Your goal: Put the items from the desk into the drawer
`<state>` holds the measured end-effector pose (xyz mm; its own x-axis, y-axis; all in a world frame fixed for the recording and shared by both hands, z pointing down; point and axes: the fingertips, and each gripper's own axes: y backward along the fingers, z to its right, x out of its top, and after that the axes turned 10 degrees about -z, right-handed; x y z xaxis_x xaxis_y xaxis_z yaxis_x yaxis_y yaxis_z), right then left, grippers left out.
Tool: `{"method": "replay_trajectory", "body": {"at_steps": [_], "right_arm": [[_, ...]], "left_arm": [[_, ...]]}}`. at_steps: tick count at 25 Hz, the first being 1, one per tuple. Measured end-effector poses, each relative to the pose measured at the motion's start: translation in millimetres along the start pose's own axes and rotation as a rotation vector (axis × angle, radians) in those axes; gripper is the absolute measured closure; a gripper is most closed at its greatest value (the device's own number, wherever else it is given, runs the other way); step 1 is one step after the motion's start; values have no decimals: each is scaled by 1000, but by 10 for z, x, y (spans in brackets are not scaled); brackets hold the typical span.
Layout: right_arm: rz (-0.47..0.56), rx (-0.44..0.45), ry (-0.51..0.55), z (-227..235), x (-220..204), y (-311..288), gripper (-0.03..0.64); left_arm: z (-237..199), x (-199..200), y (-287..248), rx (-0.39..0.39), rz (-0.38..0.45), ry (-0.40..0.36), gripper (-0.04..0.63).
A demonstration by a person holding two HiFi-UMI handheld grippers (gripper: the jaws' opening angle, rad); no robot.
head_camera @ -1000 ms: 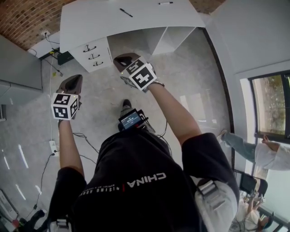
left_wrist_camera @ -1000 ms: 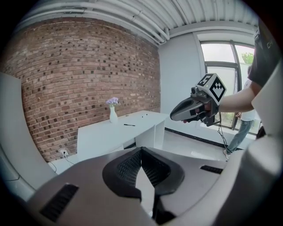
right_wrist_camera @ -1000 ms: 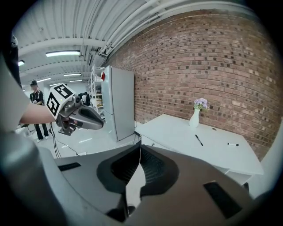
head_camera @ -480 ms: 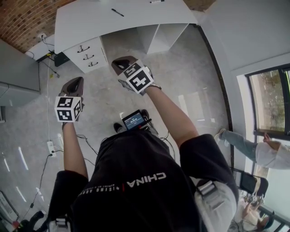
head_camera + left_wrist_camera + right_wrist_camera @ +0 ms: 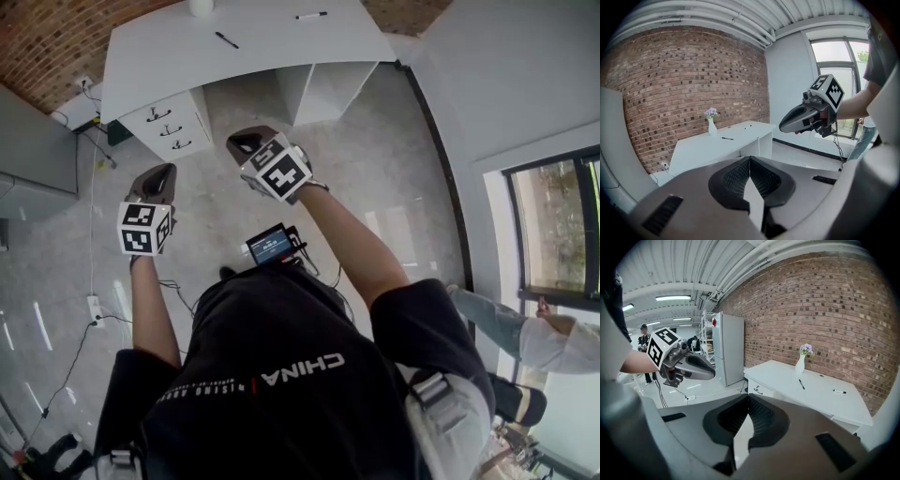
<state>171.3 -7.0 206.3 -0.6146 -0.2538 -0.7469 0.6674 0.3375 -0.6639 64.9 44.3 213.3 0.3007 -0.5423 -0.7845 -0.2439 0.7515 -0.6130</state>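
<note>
Slim black pen (image 5: 226, 39) and white black-capped marker (image 5: 311, 15) flat on white desk (image 5: 281, 47), well ahead of both grippers; right gripper (image 5: 242, 142) nearer than left gripper (image 5: 159, 172); both jaw pairs closed, empty; white three-handled drawer unit (image 5: 169, 127) shut.

The counter (image 5: 281, 42) is smooth, matt white; the brick wall (image 5: 693, 79) is rough; the floor (image 5: 375, 141) is glossy, polished.

The desk (image 5: 281, 47) now lies further toward the upper left of your head view, the drawer unit (image 5: 167, 127) with it. The vase (image 5: 200, 7) has entered the frame at the top edge.
</note>
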Motion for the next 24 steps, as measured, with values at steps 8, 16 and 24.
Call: {"method": "replay_trajectory", "body": {"at_steps": [8, 16, 24], "right_arm": [[39, -10, 34, -78, 110, 63, 600], [34, -23, 32, -56, 97, 78, 601], [36, -34, 13, 11, 114, 132, 600]], "left_arm": [[104, 145, 153, -64, 79, 64, 583], [148, 212, 103, -76, 82, 22, 583], [154, 243, 101, -93, 82, 20, 583]]}}
